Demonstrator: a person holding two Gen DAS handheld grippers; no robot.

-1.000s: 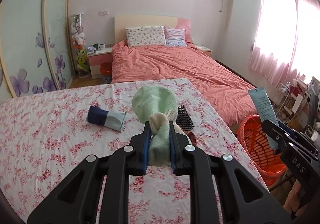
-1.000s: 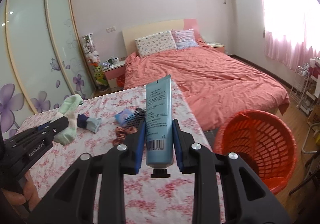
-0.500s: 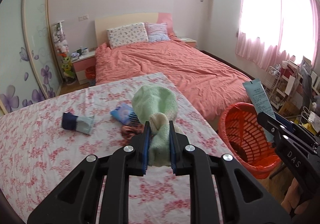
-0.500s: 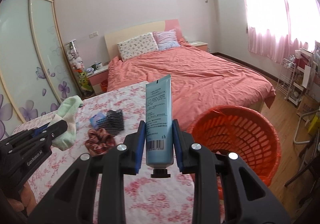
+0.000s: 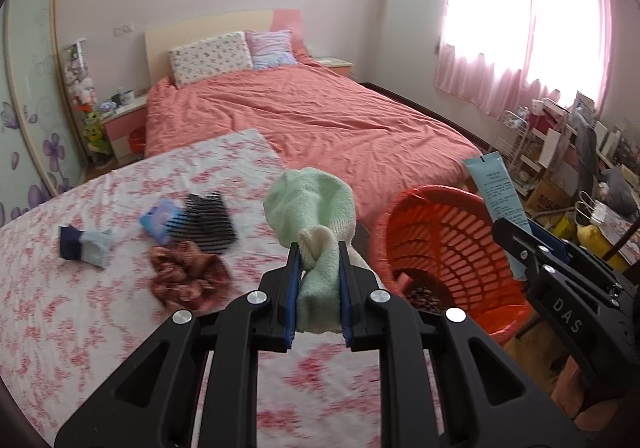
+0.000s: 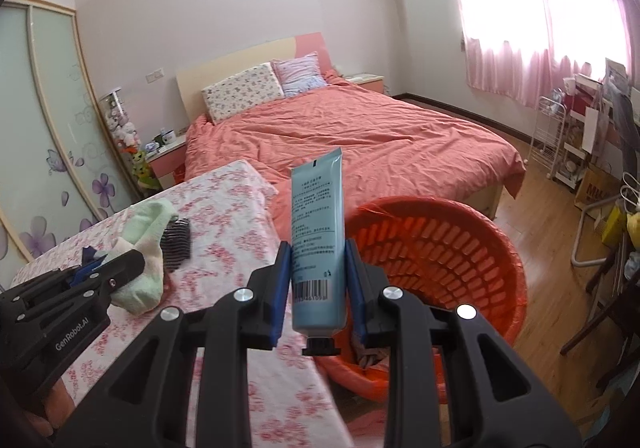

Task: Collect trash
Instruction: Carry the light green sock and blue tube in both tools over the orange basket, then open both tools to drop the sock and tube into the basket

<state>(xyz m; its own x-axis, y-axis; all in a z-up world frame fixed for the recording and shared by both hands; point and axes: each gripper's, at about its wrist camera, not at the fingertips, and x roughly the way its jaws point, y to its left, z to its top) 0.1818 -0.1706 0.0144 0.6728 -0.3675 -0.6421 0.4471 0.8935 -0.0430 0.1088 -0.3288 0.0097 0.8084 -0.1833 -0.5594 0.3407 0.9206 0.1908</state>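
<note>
Basket [image 5: 448, 232] contents dim, unidentifiable; floral tablecloth [image 5: 80, 308] motion-blurred; tube [image 5: 494, 194] base hidden behind tongs.

1. Basket [image 6: 480, 248] is standing on the floor just right of the table [image 6: 248, 248], before the bed [image 6: 360, 144].
2. Tube [image 6: 318, 232] is sitting upright between the right gripper [image 6: 318, 280] jaws, over the basket's near-left rim.
3. Sock [image 5: 316, 224] is sitting in the left gripper [image 5: 319, 284], left of the basket.
4. Scrunchie [image 5: 184, 276], striped cloth [image 5: 210, 222], packet [image 5: 158, 218] and small sock [image 5: 86, 246] are lying on the table, farther left of the basket.
</note>
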